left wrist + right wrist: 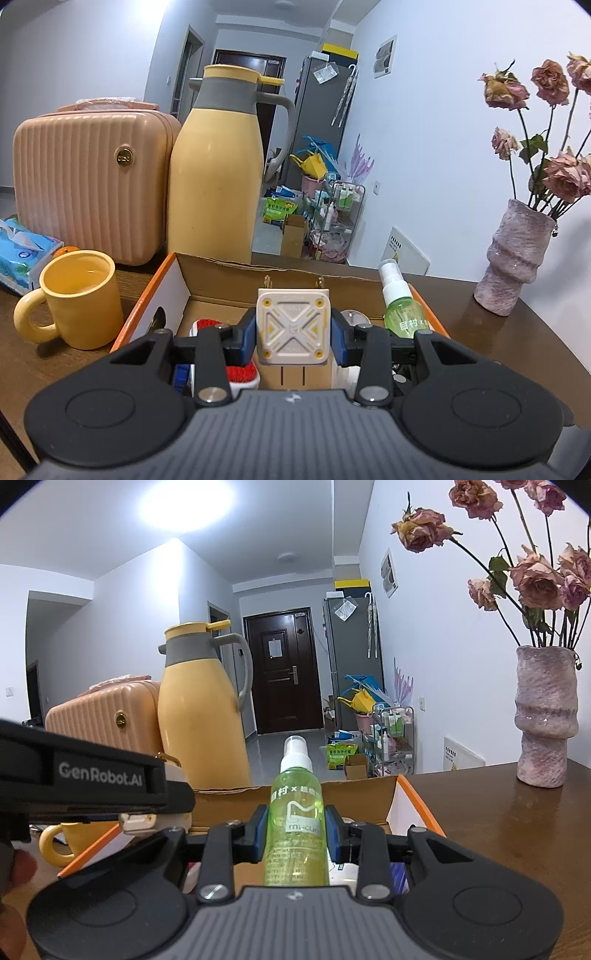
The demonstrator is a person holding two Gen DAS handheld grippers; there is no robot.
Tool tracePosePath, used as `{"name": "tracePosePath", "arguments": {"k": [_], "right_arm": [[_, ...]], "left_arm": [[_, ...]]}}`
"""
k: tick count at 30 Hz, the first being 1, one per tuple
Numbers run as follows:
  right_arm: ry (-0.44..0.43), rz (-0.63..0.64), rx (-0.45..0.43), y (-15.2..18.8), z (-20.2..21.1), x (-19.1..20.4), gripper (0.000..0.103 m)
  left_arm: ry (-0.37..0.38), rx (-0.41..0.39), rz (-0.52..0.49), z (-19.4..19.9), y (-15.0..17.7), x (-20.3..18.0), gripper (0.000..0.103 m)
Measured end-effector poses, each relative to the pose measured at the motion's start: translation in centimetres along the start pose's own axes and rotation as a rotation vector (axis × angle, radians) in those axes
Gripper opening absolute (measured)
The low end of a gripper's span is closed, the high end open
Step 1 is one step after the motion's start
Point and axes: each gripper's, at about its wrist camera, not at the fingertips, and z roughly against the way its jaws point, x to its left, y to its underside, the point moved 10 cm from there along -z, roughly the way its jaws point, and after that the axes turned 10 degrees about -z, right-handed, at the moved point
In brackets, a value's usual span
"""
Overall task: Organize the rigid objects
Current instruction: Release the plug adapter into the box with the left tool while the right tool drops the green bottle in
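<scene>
Two grippers each carried one item over the box [173, 280]; the left gripper [293, 334] clamped a charger [293, 328], the right gripper [295, 836] a spray bottle [295, 823]; judging by this, lowering and releasing inside the box came next.

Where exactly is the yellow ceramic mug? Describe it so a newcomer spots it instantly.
Start at the tall yellow thermos jug with the grey collar at the back of the brown wooden table. In front of it lies the open cardboard box with orange edges; the yellow ceramic mug stands just outside the box's left wall. It alone is short, open-topped, with a loop handle.
</scene>
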Motion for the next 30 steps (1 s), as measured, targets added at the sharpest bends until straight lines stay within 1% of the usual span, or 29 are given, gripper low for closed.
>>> {"name": "tracePosePath", "arguments": {"k": [10,14,15,16,17,18,19,20,21,22,23,25,27,30], "right_arm": [[0.011,0.024,0.039,0.2,-2.5,-0.1,0.031],[0.011,0.037,0.052,0.3,-2.9,-0.3,0.031],[0.012,0.036,0.055,0.3,-2.9,-0.4,0.031],[0.013,0.028,0.06,0.3,-3.0,-0.6,0.031],[0.01,0.016,0.07,0.4,-3.1,-0.8,0.031],[0.008,0.003,0.085,0.4,-3.2,-1.0,0.032],[0.009,-0.012,0.106,0.5,-3.4,-1.2,0.037],[0.018,-0.02,0.108,0.5,-3.4,-1.5,0.053],[0.032,-0.019,0.102,0.4,-3.3,-1.7,0.077],[0.052,-0.011,0.096,0.3,-3.2,-1.9,0.085],[0.071,-0.003,0.086,0.1,-3.1,-2.1,0.095],[0.081,0.012,0.068,-0.2,-2.7,-2.2,0.095],[0.082,0.024,0.069,-0.4,-2.6,-2.1,0.1],[0.093,0.025,0.073,-0.5,-2.6,-2.1,0.101]], "left_arm": [[-0.013,0.079,-0.007,-2.8,-0.1,0.6,0.039],[0.005,0.105,-0.022,-3.2,0.3,0.5,0.04],[0.012,0.099,-0.025,-3.1,0.2,0.5,0.043],[0.01,0.091,-0.031,-2.8,0.1,0.5,0.057],[-0.006,0.077,-0.038,-2.5,0.0,0.6,0.068],[-0.028,0.056,-0.043,-2.1,-0.3,0.8,0.086],[-0.05,0.035,-0.05,-1.7,-0.5,1.0,0.093],[-0.063,0.025,-0.058,-1.4,-0.7,1.0,0.094],[-0.07,0.02,-0.068,-1.2,-0.8,1.0,0.097],[-0.082,0.02,-0.075,-1.1,-0.8,1.1,0.102],[-0.094,0.019,-0.077,-1.1,-0.8,1.3,0.103],[-0.105,0.015,-0.083,-1.1,-0.8,1.6,0.103],[-0.111,0.021,-0.077,-1.2,-0.7,1.8,0.103],[-0.11,0.022,-0.07,-1.2,-0.8,2.1,0.103]]}}
